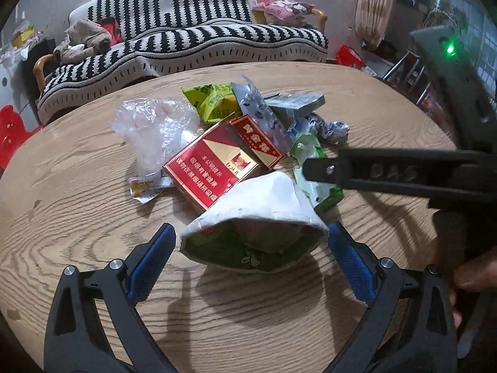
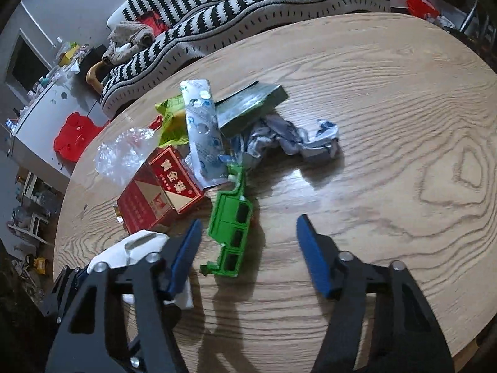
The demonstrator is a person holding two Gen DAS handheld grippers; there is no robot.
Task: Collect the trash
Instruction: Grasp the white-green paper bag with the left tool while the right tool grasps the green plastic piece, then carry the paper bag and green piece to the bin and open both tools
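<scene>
A pile of trash lies on the round wooden table [image 1: 77,192]. A crushed white paper cup [image 1: 257,214] with a green inside lies between the open fingers of my left gripper [image 1: 251,242]; neither pad clearly touches it. Behind it are two red cigarette packs [image 1: 211,168], a clear plastic bag [image 1: 152,130], yellow-green wrappers [image 1: 211,99], a blister pack [image 1: 261,115], a grey-green box [image 1: 295,104] and crumpled paper [image 1: 329,127]. My right gripper [image 2: 245,242] is open over a green plastic piece [image 2: 231,230]. The cup shows white [image 2: 136,248] at its left.
A black-and-white striped sofa [image 1: 192,40] stands behind the table with clothes on it. A red plastic stool [image 2: 74,136] stands at the left on the floor. The right gripper's body [image 1: 403,174] crosses the left wrist view at the right, close to the cup.
</scene>
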